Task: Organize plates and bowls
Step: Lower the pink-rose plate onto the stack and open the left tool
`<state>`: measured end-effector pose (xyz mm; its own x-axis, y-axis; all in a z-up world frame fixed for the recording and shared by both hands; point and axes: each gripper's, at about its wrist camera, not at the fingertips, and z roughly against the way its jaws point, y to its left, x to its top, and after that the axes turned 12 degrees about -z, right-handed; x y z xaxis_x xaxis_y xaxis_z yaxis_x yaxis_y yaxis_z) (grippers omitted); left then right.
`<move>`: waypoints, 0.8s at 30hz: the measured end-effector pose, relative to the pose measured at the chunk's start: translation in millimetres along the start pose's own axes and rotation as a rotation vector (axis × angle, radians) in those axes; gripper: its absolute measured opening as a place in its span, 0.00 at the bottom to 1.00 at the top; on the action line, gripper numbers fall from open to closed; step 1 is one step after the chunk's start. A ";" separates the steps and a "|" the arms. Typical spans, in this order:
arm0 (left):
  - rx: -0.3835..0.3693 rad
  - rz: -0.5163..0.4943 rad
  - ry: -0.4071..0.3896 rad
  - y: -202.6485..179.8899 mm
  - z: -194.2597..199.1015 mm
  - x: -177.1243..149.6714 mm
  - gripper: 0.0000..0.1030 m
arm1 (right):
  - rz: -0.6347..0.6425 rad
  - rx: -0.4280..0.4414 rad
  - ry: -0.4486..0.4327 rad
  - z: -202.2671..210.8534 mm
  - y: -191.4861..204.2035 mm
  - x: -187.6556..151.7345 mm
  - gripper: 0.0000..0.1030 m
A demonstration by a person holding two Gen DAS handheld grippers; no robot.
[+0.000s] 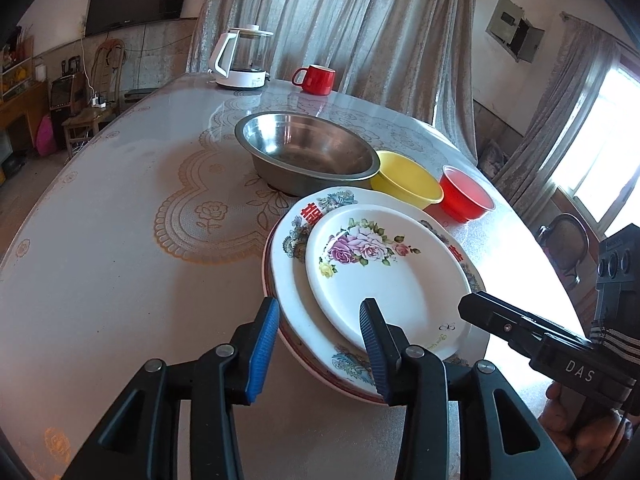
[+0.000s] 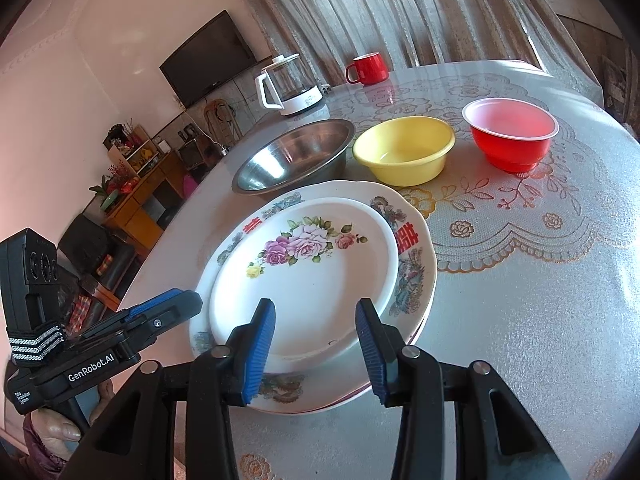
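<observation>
While both grippers hang over the near edge of the table (image 2: 520, 320), the scene reads like this:

Plate stack: a small rose-patterned plate (image 2: 304, 276) sits on top of a larger plate with red characters (image 2: 416, 268), and a red-rimmed edge peeks out beneath them.

Left gripper (image 1: 320, 344): jaws spread, blue pads straddling the near rim of the stack without pressing on it; nothing pinched.

Right gripper (image 2: 316, 344): jaws apart too, poised above the near edge of the small plate, pads clear of the china.

Steel bowl (image 1: 308, 152): upright and empty, just behind the plates.

Yellow bowl (image 2: 404, 148): right beside the steel bowl, near the big plate's far rim.

Red bowl (image 2: 512, 132): next in the row, a little apart from the yellow one.

Far edge: a white kettle (image 1: 240, 60) and a red mug (image 1: 314, 78) stand well away from the dishes.

Backdrop: grey curtains (image 1: 340, 20) hang behind the table, and a dark television (image 2: 208, 60) is mounted on the wall.
</observation>
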<state>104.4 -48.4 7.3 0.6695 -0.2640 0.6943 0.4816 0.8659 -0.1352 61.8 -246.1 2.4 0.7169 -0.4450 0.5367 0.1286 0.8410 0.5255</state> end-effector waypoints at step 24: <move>0.086 -0.080 -0.010 -14.9 10.0 -2.7 0.43 | 0.020 -0.001 0.011 2.5 6.7 -6.5 0.41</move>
<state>89.8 -56.4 14.6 0.6253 -0.3296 0.7074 0.4824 0.8757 -0.0183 56.3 -238.4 4.1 0.7271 -0.4243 0.5397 0.1145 0.8501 0.5140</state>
